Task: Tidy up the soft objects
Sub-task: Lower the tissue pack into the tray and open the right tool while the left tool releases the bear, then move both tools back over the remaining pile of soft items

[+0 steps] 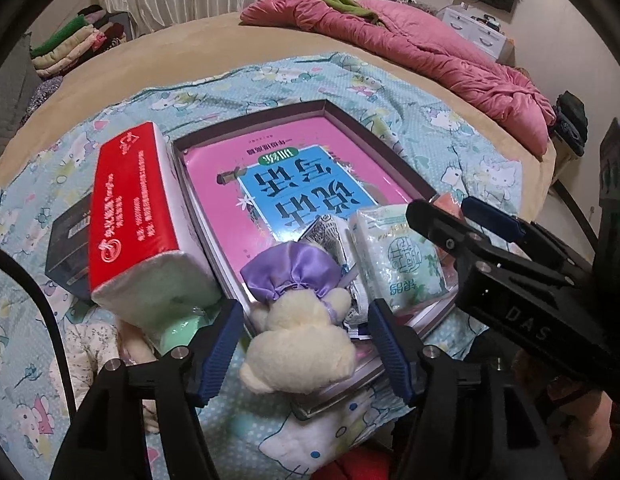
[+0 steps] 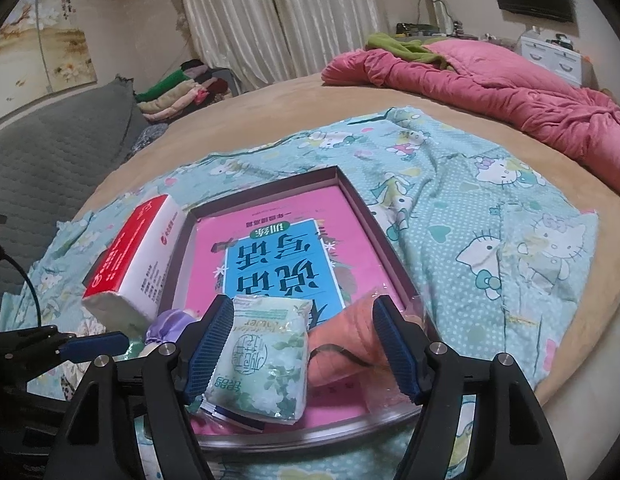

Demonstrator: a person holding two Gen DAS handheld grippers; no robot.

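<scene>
In tray on bed: pink book, tissue pack, orange toy, bear across near rim. Left fingers wide around bear; right fingers wide around pack and toy.

Large Chinese characters, seen upside down, are printed on the blue panel of the pink glossy book cover lying in the shallow grey box; they read roughly 说话写话, with a small green label 训练 beside them. White Chinese print and a round white logo are carried on the red-and-white wrapped tissue pack, too small to be read. A round seal-style Chinese mark and blurred Latin lettering are seen on the pale green plastic tissue packet. "DAS" is embossed on the black right hand-held gripper.
</scene>
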